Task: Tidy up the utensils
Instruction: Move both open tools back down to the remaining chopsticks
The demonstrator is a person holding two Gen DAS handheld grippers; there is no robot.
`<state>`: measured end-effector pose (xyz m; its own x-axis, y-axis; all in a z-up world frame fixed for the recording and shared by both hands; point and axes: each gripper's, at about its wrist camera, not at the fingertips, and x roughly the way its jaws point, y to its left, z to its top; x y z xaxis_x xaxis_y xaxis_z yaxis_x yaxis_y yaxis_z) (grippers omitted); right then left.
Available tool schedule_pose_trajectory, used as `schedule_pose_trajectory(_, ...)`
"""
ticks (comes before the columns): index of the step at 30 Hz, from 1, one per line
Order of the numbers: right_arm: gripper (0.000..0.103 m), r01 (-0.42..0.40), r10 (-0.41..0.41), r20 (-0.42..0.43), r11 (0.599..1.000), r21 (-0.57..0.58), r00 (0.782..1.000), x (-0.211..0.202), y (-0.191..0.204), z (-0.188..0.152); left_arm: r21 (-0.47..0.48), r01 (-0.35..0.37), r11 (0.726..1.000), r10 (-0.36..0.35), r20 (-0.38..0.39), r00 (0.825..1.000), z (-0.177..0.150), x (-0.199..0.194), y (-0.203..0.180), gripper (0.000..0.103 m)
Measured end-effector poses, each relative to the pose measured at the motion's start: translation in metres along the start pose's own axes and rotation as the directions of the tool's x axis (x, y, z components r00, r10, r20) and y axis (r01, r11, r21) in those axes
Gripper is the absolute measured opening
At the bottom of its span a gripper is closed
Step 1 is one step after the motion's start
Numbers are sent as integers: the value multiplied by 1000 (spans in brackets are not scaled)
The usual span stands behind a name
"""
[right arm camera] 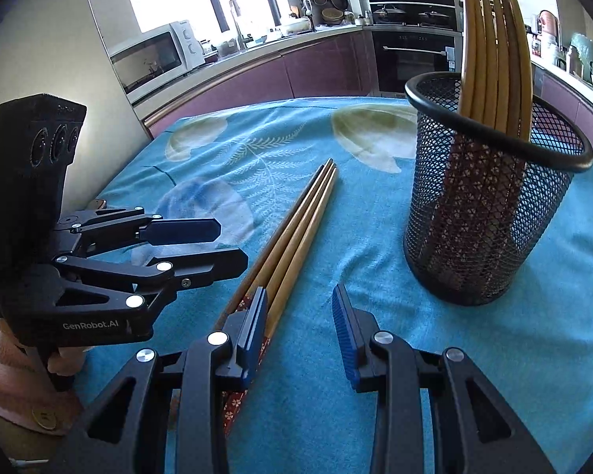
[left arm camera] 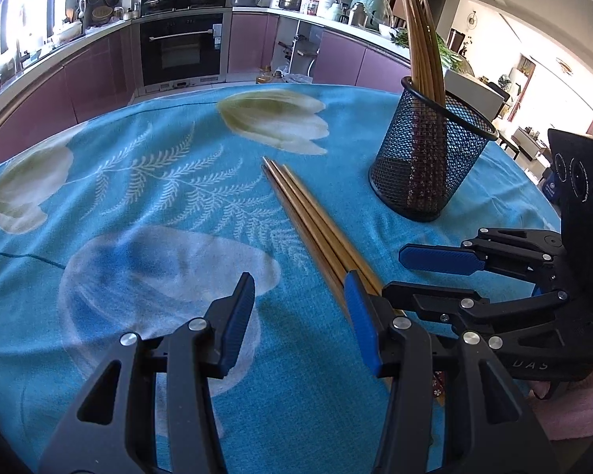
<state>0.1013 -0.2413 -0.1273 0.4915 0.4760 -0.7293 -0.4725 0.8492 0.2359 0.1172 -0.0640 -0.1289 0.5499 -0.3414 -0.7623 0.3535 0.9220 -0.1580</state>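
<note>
chopsticks point(right arm camera: 296, 233) on tablecloth, left gripper point(right arm camera: 213, 245) marked "genrobot.ai" (white lettering)

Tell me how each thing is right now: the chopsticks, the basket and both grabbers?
Loose chopsticks: lying flat together on the tablecloth, not held.
Mesh holder: upright, open-topped.
Chopsticks in the holder: standing, leaning on the rim.
Left gripper: fingers apart, empty.
Right gripper: fingers apart, empty.
Tablecloth: spread flat.
</note>
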Motion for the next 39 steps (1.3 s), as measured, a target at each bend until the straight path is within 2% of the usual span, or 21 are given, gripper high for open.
schedule_pose_trajectory(21, 32, 18, -18, -1, 1000, -9, 1000, 4, 2, 1, 3, -1, 1000, 1, -20, 1000, 0, 9, -3, 50)
schedule_pose_trajectory(30, 32, 21, -21, -2, 1000, -8, 1000, 4, 1, 1, 3, -19, 1000, 19, -35, 999, 3, 13, -3, 46)
schedule_pose_trajectory(32, 32, 27, -27, -2, 1000, -8, 1000, 4, 1, 1, 0, -28, 1000, 27, -37, 999, 3, 13, -2, 42)
schedule_pose_trajectory(39, 32, 39, -39, -7, 999, -9, 999, 4, 0, 2, -14, -18, 1000, 17, -48, 999, 4, 13, 1, 40)
